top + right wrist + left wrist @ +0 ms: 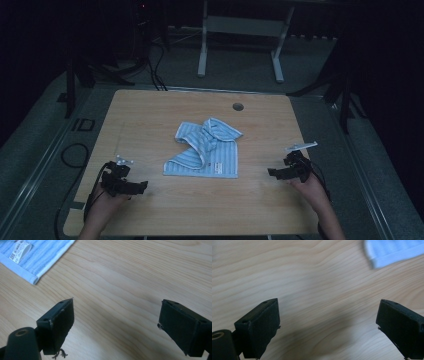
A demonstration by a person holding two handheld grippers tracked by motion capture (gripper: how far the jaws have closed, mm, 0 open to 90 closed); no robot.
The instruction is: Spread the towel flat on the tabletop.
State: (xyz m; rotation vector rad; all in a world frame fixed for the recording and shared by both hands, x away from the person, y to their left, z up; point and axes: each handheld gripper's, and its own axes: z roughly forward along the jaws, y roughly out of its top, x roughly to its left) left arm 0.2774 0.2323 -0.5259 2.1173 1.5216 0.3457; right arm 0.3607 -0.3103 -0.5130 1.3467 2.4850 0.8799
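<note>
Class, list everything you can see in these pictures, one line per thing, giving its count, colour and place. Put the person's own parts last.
Table: one, light wood, centre of the high view.
Towel: one, blue and white striped, crumpled at mid-table; white label near its corner.
Hole: one, dark, far side of the tabletop.
White frame: one, on the floor beyond the table.
Cables: several, black, on the floor beyond the table's far left.
Left hand-held gripper: one, black, near left, open.
Right hand-held gripper: one, black, near right, open.
Hands: two, near edge.

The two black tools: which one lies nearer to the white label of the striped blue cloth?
The right tool: the white label sits at the striped blue cloth's right near corner.
</note>
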